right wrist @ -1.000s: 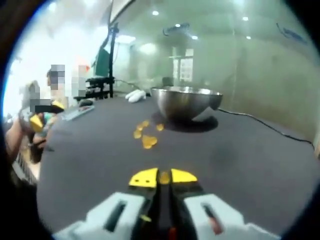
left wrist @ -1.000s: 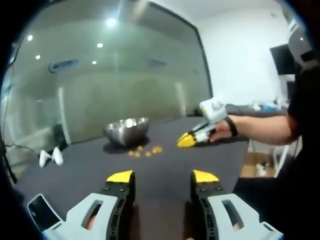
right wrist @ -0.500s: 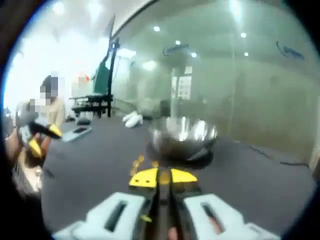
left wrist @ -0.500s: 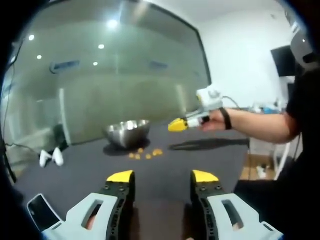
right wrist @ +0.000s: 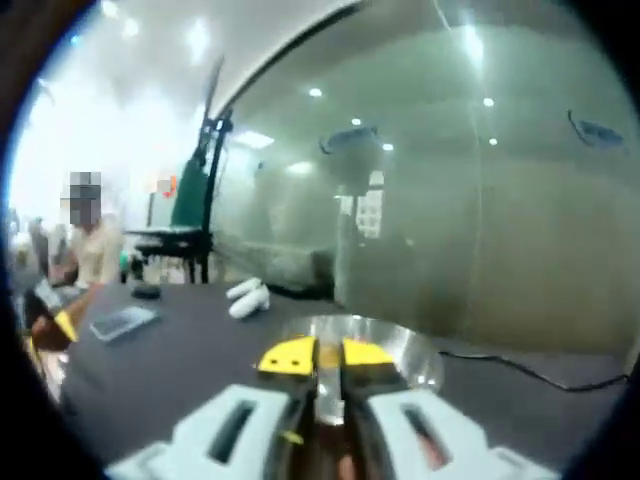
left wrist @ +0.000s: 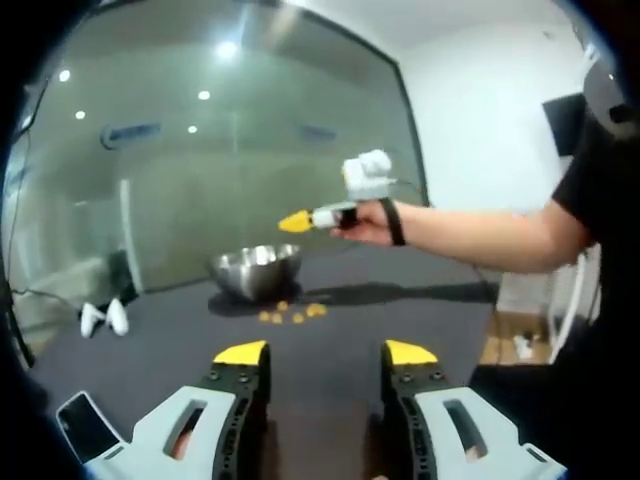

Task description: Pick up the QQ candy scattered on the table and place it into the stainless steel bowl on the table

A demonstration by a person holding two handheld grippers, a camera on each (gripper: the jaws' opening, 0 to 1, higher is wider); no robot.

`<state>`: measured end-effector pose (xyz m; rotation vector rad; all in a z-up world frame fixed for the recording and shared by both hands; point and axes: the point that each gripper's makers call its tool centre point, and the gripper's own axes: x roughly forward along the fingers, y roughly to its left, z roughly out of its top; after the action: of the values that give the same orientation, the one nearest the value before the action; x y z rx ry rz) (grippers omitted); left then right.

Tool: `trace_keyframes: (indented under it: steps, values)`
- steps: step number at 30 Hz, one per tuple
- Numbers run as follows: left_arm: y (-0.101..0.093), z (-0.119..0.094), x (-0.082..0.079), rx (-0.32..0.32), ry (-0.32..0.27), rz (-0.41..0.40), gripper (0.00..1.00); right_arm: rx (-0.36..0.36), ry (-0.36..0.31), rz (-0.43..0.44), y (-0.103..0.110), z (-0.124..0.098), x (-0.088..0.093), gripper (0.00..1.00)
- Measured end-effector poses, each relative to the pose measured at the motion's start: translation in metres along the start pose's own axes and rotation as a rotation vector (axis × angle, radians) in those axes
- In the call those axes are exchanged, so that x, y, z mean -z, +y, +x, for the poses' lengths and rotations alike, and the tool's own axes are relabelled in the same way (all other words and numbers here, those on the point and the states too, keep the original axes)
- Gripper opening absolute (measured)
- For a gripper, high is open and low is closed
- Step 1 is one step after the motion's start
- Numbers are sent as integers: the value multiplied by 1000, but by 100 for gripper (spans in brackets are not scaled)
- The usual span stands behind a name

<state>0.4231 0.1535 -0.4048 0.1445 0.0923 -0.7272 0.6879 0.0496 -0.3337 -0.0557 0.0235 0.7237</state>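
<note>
Left gripper view: the left gripper (left wrist: 325, 352) sits low over the dark table (left wrist: 330, 320), its yellow-tipped jaws spread wide apart w/ nothing between them. Beyond it, the stainless steel bowl (left wrist: 256, 269) stands upright on the table near a glass wall (left wrist: 220, 150). A small cluster of orange QQ candy (left wrist: 291, 314) lies on the table just in front of the bowl, on its right side in this view, not inside it. The right gripper (left wrist: 296, 221), held in a person's hand (left wrist: 366, 222) w/ a dark wrist strap, is raised in the air above the bowl's right rim; its jaws look closed to a point. Two white objects (left wrist: 103, 317) lie at the table's far left, and a phone (left wrist: 86, 424) rests beside the left gripper's body.

Right gripper view: the right gripper (right wrist: 325, 354) points over the bowl (right wrist: 405, 350), whose rim shows just past the jaw tips. The jaws are pressed nearly together w/ a small orange piece of candy (right wrist: 329, 353) pinched between the yellow tips. On the table (right wrist: 150, 360) to the left lie a phone (right wrist: 121, 321), two white objects (right wrist: 244, 297) and, farther back, a dark stand w/ a green panel (right wrist: 190, 200). A black cable (right wrist: 520, 368) runs along the table to the right of the bowl. The other gripper (right wrist: 60, 322) shows at the far left edge, too small to tell its state here.
</note>
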Motion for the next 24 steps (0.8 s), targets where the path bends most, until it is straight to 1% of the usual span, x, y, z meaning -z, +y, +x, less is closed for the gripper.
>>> trace_keyframes:
  steps: [1, 2, 4, 9, 10, 11, 13, 15, 16, 17, 18, 19, 21, 24]
  values:
    - [0, 1, 0, 0, 1, -4, 46, 1, 2, 24, -1, 6, -2, 9]
    - [0, 1, -1, -2, 0, -8, 46, 6, -6, 18, -3, 11, -5, 9]
    - [-1, 2, -2, -1, -3, -13, 46, 12, -2, 20, -3, 20, -6, 9]
    - [-2, 1, -1, 1, 5, -7, 46, 21, 37, 13, -4, 30, 4, 9]
    - [-1, 1, 0, -3, 7, -11, 46, 25, 48, 23, -7, 33, 6, 11]
    - [0, 2, 1, -5, 10, -15, 46, 19, 57, 37, -7, 34, 9, 14]
    - [0, 2, 3, -6, 15, -18, 46, 14, 62, 45, -6, 33, 12, 20]
    - [-2, 3, 2, 5, 17, -10, 46, 18, 66, 42, -9, 30, 13, 19]
    - [-3, 3, 2, 9, 16, -8, 46, 11, 42, 51, -6, 28, 8, 19]
    - [-4, 3, 2, 11, 15, -7, 46, 3, 32, 63, -5, 27, 5, 19]
    - [-3, 3, 0, 9, 5, -3, 46, 3, 35, 62, -6, 26, 5, 19]
    - [-3, 4, -5, 4, -18, 2, 46, 9, 35, 54, -6, 26, 6, 19]
    - [-3, 3, -11, 6, -36, -8, 45, 11, 40, 35, -8, 25, 6, 19]
    - [-2, 5, -14, 3, -39, -8, 45, 11, 47, 31, -8, 22, 7, 19]
